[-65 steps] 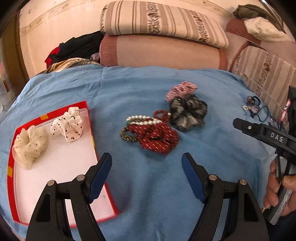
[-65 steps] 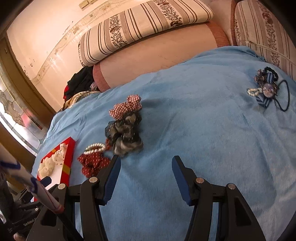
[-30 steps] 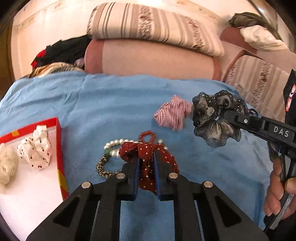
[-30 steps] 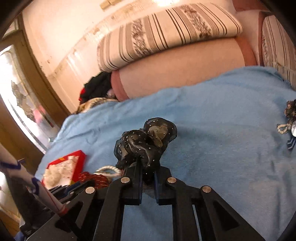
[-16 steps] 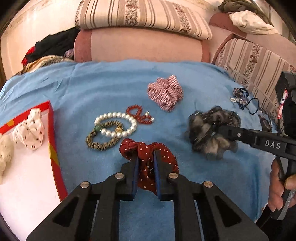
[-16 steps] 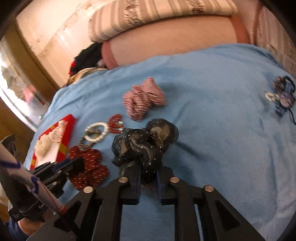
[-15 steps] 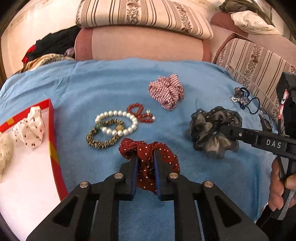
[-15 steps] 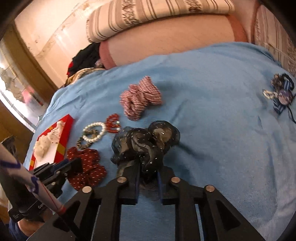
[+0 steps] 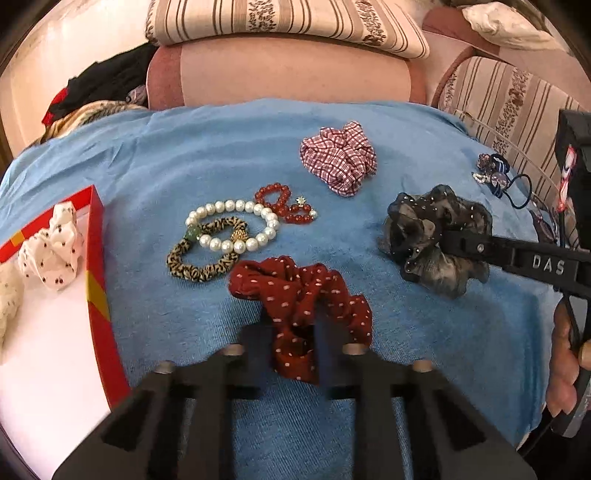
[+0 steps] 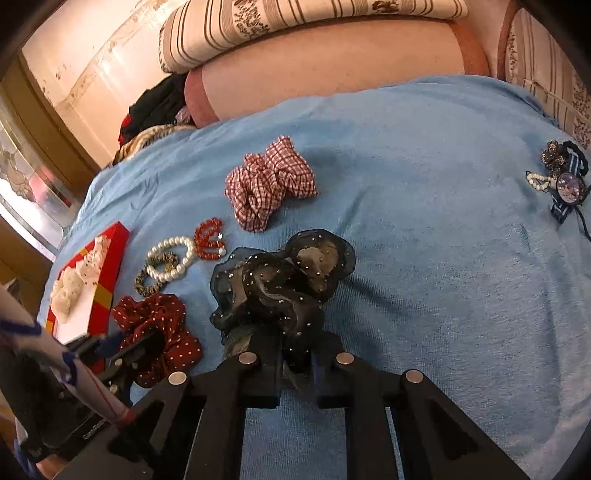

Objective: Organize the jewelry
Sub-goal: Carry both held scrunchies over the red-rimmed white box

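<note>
The left gripper [image 9: 293, 334] is clenching the red scrunchie [image 9: 299, 295], and the right gripper [image 10: 295, 356] is clenching the black scrunchie [image 10: 284, 280]. Both are resting on the blanket [image 10: 424, 240], probably bound for the box [image 9: 96, 258] at 9 o'clock, alongside two white scrunchies [image 9: 51, 245].

- Blue cloth [image 9: 369, 424] under everything: matt, soft nap, slightly fuzzy like towelling.
- Red dotted scrunchie [image 9: 306, 295]: matt woven fabric, crumpled.
- Black scrunchie [image 10: 280, 284]: sheer gauzy fabric, semi-transparent, flecked with small shiny dots.
- Checked scrunchie [image 9: 338, 158]: matt woven cloth.
- Pearl bracelet [image 9: 236, 225]: smooth glossy beads.
- Red bead bracelet [image 9: 282, 203]: glossy, translucent-looking.
- Leopard-print band [image 9: 199, 264]: matt fabric-like surface (material unclear).
- Red box [image 9: 98, 258]: smooth cardboard-like wall, slight sheen, white matt interior.
- Left gripper [image 9: 293, 332] and right gripper [image 10: 295, 350]: matt black plastic with bright metal rivets.
- Striped cushions [image 9: 280, 18]: matt woven upholstery.
</note>
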### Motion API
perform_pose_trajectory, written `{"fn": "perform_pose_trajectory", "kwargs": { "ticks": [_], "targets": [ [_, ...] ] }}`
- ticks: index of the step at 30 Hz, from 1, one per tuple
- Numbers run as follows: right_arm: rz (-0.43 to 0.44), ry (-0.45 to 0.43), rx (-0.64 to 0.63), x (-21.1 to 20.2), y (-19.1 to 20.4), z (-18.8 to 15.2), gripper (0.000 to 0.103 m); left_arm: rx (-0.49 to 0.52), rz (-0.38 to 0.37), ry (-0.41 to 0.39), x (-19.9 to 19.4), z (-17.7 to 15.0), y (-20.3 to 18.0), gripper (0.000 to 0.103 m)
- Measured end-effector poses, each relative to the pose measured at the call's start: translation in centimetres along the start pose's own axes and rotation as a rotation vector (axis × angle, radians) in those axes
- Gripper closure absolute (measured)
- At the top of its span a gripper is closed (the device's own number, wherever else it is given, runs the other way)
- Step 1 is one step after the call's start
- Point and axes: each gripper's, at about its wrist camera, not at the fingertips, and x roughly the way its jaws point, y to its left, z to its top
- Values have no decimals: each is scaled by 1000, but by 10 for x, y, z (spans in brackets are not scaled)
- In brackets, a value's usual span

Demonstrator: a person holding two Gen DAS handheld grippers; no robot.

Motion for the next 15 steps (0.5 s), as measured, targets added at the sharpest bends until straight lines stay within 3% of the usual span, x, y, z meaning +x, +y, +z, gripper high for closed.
{"fn": "perform_pose_trajectory", "kwargs": {
  "ticks": [10, 15],
  "targets": [
    [21, -155, -38, -35, 10, 5, 92, 22, 27, -124, -26, 9, -2, 89],
    [26, -184, -61, -43, 17, 4, 92, 12, 34, -131, -28, 11, 1, 89]
  ]
}}
